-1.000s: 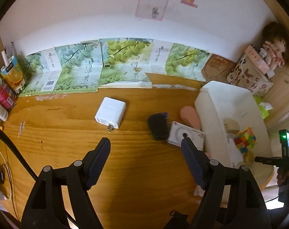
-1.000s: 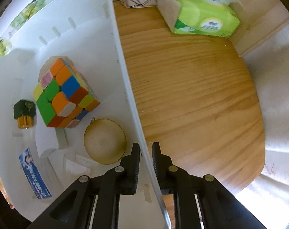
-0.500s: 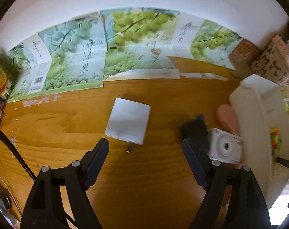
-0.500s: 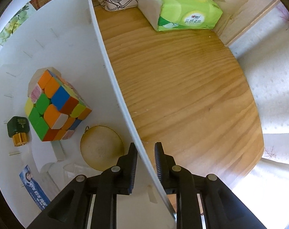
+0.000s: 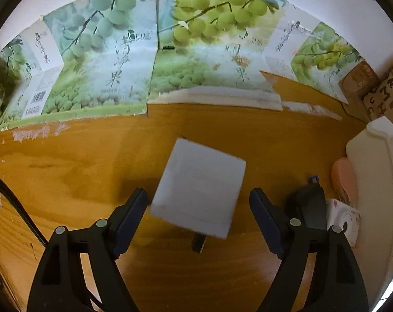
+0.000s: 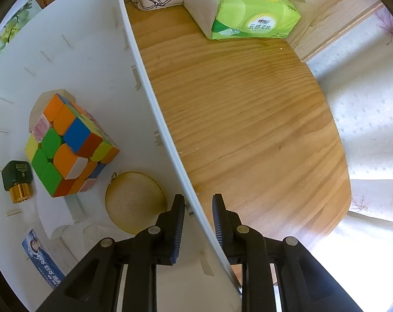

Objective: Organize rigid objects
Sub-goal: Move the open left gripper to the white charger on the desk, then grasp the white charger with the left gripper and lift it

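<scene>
The left gripper [image 5: 197, 217] has dropped over the white charger [image 5: 199, 187] on the wooden table [image 5: 79, 176], jaws wide either side, not touching. The right gripper [image 6: 197, 209] has just loosened off the white bin's wall [image 6: 154, 119]; a pickup looks imminent.

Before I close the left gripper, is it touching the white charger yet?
Apart. The left wrist view shows the left gripper open, the white charger between its fingers, with bare wood visible on both sides.
</scene>
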